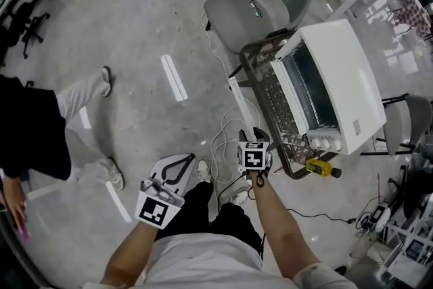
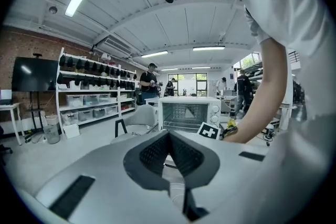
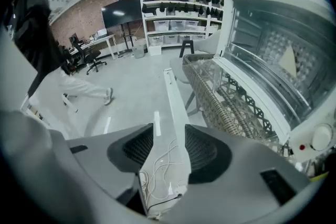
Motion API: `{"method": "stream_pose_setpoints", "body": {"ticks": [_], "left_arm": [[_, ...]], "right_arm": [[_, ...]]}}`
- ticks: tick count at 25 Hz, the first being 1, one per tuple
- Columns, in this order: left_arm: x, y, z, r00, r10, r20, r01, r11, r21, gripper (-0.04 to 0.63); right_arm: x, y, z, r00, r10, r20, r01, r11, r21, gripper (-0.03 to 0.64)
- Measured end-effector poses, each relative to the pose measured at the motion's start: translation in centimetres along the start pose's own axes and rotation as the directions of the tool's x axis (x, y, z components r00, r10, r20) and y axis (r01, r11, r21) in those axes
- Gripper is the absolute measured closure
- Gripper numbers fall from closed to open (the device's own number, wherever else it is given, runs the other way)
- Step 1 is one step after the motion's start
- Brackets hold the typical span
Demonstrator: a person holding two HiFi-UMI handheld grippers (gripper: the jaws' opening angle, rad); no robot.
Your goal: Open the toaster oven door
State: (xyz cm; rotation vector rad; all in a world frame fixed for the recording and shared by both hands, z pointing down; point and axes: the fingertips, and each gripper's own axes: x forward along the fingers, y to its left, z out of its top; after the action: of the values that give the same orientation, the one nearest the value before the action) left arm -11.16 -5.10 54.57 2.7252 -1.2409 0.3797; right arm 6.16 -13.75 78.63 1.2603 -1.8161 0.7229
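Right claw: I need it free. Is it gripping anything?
No, the right claw stands open with nothing clamped between its two sides.

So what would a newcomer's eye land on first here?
The white toaster oven on its wire-frame table, right of centre in the head view. Then the two marker-cubed grippers low in frame: the right gripper open and empty near the table, the left gripper shut.

Cannot tell what the small yellow object point(image 1: 322, 168) just beside the toaster oven point(image 1: 338, 78) is, nor see whole the bystander point(image 1: 34, 128) at far left, cut off by the head view's edge.
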Motion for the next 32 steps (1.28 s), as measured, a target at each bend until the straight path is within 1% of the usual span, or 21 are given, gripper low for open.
{"method": "stream_pose_setpoints", "body": {"ticks": [9, 14, 19, 22, 24, 28, 32], "left_arm": [[-1.1, -3.2, 2.3, 0.997, 0.019, 0.068, -0.022, 0.999, 0.039, 0.579], [-1.7, -6.1, 4.0, 0.994, 0.034, 0.106, -0.04, 0.998, 0.056, 0.578], [-2.7, -9.2, 6.0, 0.989, 0.053, 0.138, -0.066, 0.993, 0.094, 0.578], [-3.1, -11.0, 6.7, 0.987, 0.069, 0.149, -0.083, 0.992, 0.093, 0.578], [-3.3, -12.0, 7.4, 0.984, 0.076, 0.158, -0.094, 0.989, 0.11, 0.578], [-3.5, -13.5, 8.6, 0.978, 0.095, 0.188, -0.12, 0.985, 0.127, 0.58], [-3.9, -14.6, 9.6, 0.975, 0.103, 0.199, -0.135, 0.978, 0.156, 0.578]], "right_arm": [[-4.2, -1.6, 0.1, 0.998, -0.013, 0.062, 0.014, 1.0, -0.012, 0.413], [-7.2, -3.5, -0.3, 0.994, -0.025, 0.11, 0.026, 1.0, -0.005, 0.413], [-10.8, -5.1, -1.2, 0.988, -0.028, 0.154, 0.031, 0.999, -0.018, 0.413], [-13.2, -5.8, -1.7, 0.981, -0.036, 0.188, 0.053, 0.995, -0.086, 0.413], [-14.8, -6.3, -1.8, 0.975, -0.042, 0.218, 0.074, 0.987, -0.142, 0.413], [-17.4, -7.7, -1.8, 0.962, -0.054, 0.268, 0.113, 0.971, -0.211, 0.413], [-20.0, -8.2, -1.3, 0.944, -0.068, 0.322, 0.168, 0.941, -0.295, 0.413]]}}
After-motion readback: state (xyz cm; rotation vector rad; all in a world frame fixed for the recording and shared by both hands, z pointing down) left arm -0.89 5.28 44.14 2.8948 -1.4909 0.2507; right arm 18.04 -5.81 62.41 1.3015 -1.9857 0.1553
